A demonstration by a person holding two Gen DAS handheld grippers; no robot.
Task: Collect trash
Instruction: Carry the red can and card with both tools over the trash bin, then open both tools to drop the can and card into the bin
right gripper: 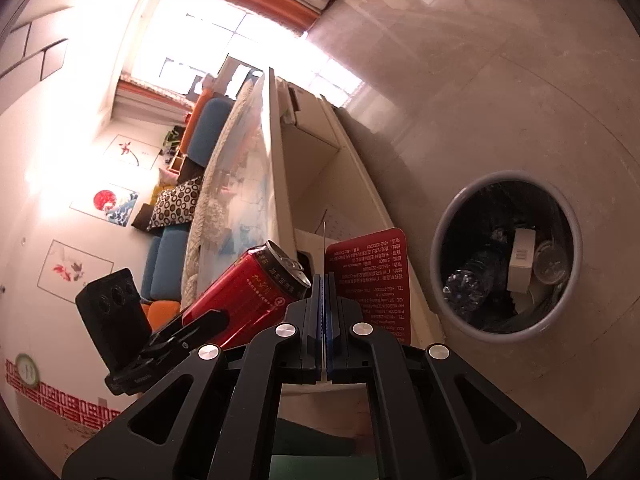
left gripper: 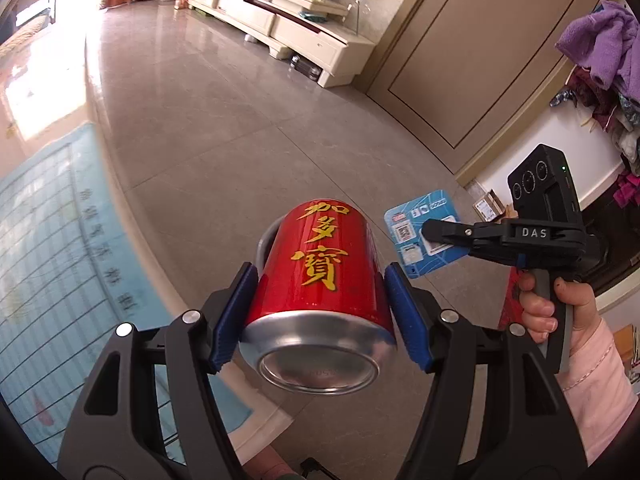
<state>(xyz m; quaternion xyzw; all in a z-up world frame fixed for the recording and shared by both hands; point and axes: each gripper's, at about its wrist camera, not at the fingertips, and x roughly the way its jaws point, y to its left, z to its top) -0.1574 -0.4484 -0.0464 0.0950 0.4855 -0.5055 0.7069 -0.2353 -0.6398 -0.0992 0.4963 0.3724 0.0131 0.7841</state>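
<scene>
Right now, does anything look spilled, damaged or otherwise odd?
Nothing stands out. The left gripper holds an undented red can, the right gripper pinches a flat card, and the bin stands upright with trash inside; no spill is visible.

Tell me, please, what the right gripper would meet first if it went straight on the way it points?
Probably the cream cabinet ahead of the right gripper and its red card; the trash bin lies off to the side. Depth is unclear.

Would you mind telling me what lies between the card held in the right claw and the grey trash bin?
Only bare grey tiled floor, seen in the right wrist view, separates the red card from the round grey bin.
</scene>
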